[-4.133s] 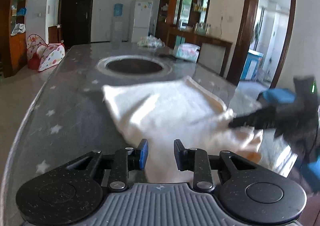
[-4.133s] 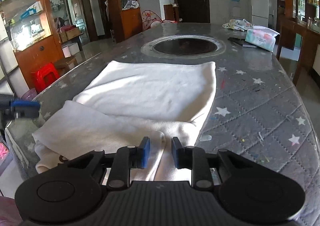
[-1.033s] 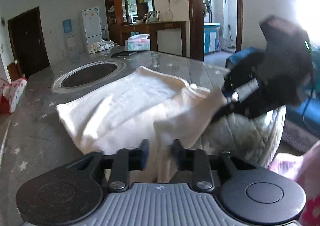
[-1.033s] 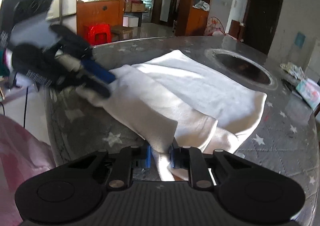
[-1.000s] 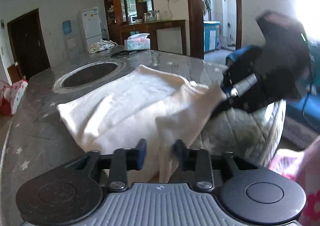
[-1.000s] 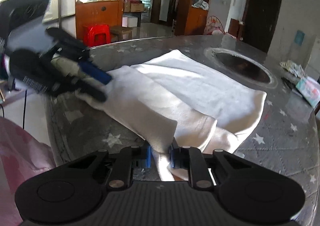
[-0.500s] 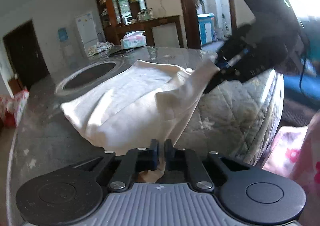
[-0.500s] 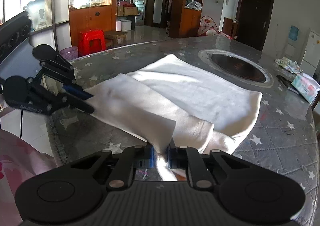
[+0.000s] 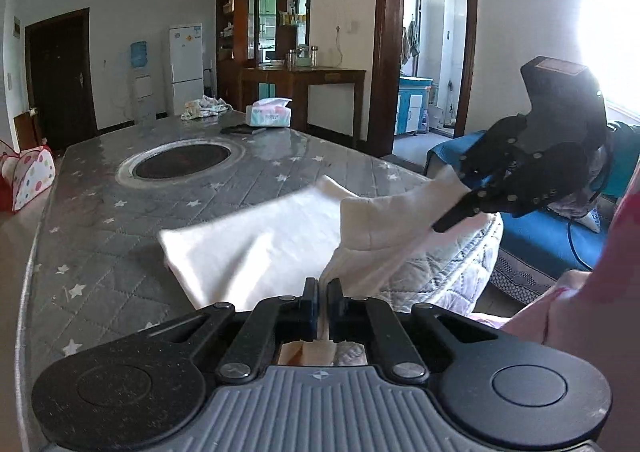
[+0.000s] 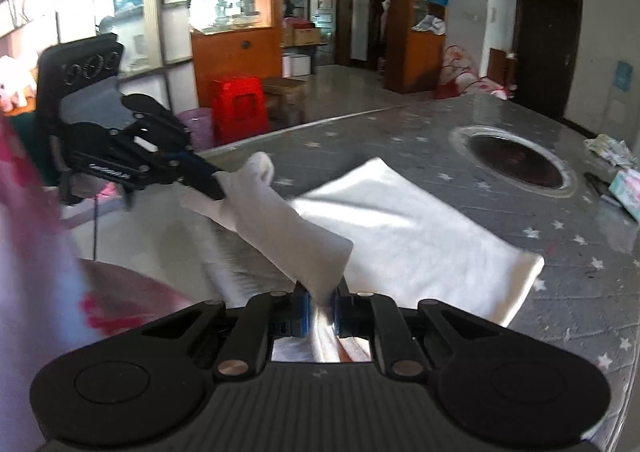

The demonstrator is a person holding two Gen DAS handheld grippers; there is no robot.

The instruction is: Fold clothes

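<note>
Cloth: white garment [image 9: 256, 248] lies mostly flat on the desk [image 9: 100, 252], its near edge lifted clear.
Left tongs [image 9: 323, 298]: clamped on 1 end of that edge.
Right tongs [image 10: 320, 306]: clamped on the other end.
Done: edge picked up.
Left: carry it over, lay flat; further folds likely.

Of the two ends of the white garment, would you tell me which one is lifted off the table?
The near end of the white garment, pinched by the left tongs and right tongs, is lifted; the far end toward the round inset lies flat on the table.
</note>
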